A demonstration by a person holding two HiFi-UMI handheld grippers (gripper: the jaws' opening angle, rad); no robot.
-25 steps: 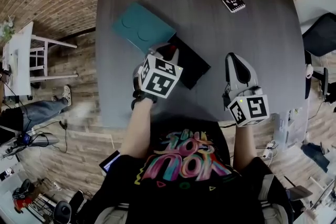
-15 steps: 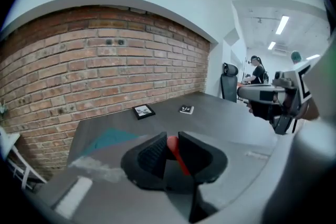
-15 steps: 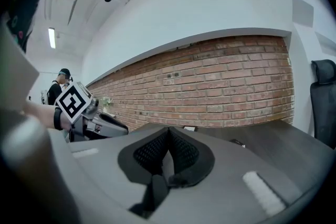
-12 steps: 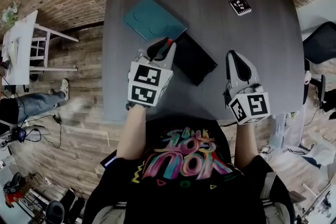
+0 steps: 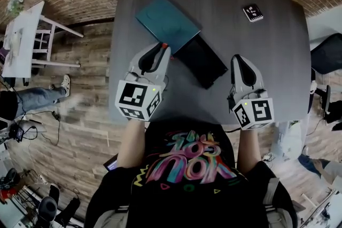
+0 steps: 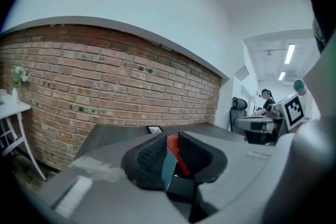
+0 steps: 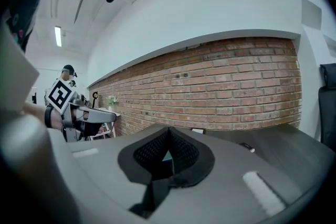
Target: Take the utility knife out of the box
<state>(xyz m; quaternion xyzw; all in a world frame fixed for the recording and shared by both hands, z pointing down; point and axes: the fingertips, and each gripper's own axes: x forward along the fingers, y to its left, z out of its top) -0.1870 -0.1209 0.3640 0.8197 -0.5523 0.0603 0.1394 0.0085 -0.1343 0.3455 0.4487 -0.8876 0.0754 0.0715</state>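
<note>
my left gripper (image 5: 161,50) backs out of the black box (image 5: 208,64) toward me and leftward, utility knife (image 6: 175,153) pinched in its jaws rises with it, red tip now over bare table beside teal lid (image 5: 168,18), marker cube rolls over

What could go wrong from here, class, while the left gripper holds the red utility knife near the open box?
1. The left gripper pinches the utility knife on a slim red part only, so it might slip and drop onto the table.
2. In the head view the knife sits right beside the teal lid and the black box, so a careless swing could knock them.
</note>
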